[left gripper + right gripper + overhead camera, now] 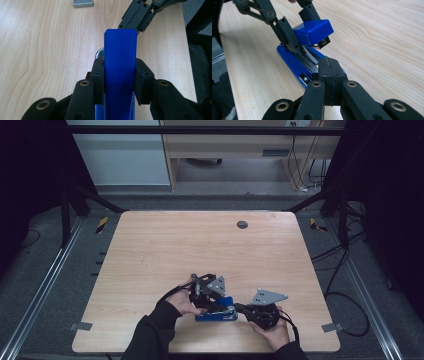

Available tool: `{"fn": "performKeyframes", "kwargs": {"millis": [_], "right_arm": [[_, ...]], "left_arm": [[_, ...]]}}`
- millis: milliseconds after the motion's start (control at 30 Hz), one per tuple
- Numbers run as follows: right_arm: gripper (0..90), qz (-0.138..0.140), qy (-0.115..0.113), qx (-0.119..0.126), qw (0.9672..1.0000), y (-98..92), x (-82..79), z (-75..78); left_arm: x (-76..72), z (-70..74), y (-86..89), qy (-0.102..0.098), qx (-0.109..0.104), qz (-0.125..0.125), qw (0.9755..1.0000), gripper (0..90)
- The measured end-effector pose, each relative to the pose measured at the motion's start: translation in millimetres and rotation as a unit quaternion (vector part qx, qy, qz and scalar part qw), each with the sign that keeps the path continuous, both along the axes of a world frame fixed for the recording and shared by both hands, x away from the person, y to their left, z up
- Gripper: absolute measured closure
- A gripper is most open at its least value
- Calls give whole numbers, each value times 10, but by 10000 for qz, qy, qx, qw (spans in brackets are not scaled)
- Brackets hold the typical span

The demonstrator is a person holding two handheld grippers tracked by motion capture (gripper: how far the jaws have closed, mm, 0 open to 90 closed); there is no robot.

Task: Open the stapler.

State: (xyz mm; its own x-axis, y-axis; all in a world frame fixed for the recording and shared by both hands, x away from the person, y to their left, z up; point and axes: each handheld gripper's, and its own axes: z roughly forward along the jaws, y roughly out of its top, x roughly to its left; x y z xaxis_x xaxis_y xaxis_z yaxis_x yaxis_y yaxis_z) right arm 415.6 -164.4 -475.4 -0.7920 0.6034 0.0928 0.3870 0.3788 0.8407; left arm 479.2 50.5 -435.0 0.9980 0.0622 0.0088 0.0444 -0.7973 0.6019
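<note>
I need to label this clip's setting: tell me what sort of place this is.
Probably a lab or office recording station: a bare wooden table inside a dark frame, cables trailing over the floor, and a desk behind. Two grippers work a blue stapler here.

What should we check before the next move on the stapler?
1. Left gripper clamped on the stapler's blue top: ok, pads press both its sides.
2. Top lifted off the base: ok, metal rail exposed.
3. Right gripper shut, at the front end of the base: ok; whether it presses the base down: cannot tell.
4. Staple strip ready on the table: ok, it lies beyond the stapler.
5. Rail already holds staples: cannot tell.
</note>
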Motion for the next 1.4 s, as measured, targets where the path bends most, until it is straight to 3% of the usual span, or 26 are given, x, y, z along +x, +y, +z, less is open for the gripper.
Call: {"fn": "performKeyframes", "kwargs": {"millis": [667,933,1300,1400], "right_arm": [[900,12,-49,101,9999,17,43,30],[900,210,-56,85,9997,42,89,8],[900,235,-62,197,9995,54,89,18],[900,228,-60,232,9995,49,89,18]], "left_arm": [[-2,-1,16,-4,-58,-4,10000,657],[-2,4,27,-2,-74,-3,10000,657],[-2,1,40,17,-124,51,9999,654],[-7,8,43,-59,-139,180,9997,592]]}}
